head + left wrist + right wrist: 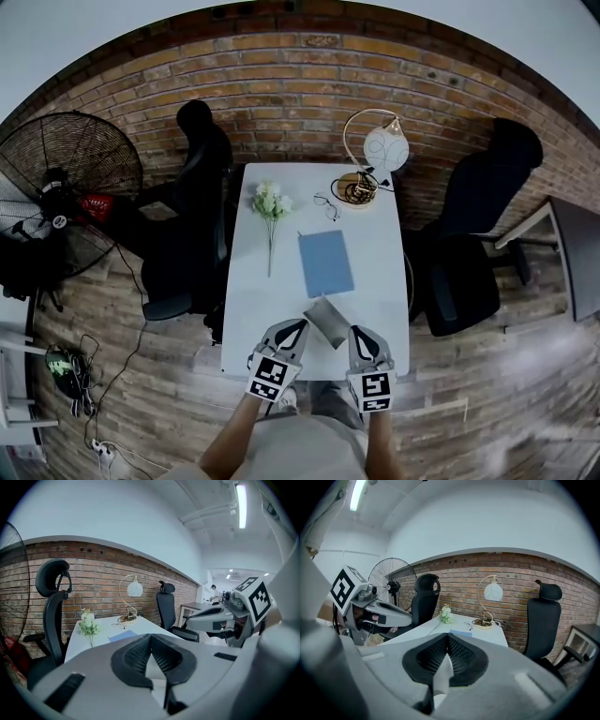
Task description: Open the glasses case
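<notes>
- Grey case point(326, 321): folded, soft-looking, held between the two grippers over the near end of the white table point(281, 291). It appears lifted off the surface.
- Left gripper point(300, 326): jaws together, pinching a thin pale edge of the case, which its own view shows between the ribbed pads point(136, 656).
- Right gripper point(354, 330): jaws likewise together on a thin pale flap of the case, seen between its pads point(461, 656).
- Step in hand, as judged: both sides are gripped and the case is not yet spread open.
- Handling advice:
  - Draw the two grippers apart slowly and evenly, so that neither thin edge slips out.
  - Keep both jaws tight throughout.
  - Keep the case low over the table, in case it drops.
  - Watch for the flap peeling rather than the whole case twisting.
- Risk: the pinches sit on narrow margins, so a sharp tug may pull one free.
- Other items, well apart up the table: blue pad point(325, 262), flowers point(270, 202), glasses point(325, 204), lamp point(370, 164).
</notes>
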{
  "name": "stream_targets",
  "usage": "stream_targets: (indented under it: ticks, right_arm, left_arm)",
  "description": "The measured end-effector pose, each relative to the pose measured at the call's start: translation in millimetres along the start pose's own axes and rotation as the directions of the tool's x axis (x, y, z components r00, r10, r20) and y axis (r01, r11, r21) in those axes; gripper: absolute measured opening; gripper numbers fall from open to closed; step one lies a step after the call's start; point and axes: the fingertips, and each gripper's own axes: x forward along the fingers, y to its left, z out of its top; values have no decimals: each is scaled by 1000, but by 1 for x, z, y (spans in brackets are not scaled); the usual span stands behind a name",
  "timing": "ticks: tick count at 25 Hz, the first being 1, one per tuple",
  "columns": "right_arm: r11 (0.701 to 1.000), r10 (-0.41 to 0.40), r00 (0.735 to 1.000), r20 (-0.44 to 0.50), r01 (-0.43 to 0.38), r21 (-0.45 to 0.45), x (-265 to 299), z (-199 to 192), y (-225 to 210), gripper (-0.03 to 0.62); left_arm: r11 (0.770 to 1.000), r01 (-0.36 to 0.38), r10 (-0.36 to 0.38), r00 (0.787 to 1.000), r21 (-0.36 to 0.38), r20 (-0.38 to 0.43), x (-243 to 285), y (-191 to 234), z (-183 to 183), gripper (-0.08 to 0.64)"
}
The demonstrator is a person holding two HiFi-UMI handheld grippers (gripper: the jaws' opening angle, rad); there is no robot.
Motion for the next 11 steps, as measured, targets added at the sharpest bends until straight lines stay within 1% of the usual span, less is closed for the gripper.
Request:
stream_targets:
  ticks: [11]
  right_arm:
    - [1000,-1,1000,6,2,-18,10,3,-9,6]
  left_arm:
    - [1000,4,-4,1000,-3,1,10,3,2,3]
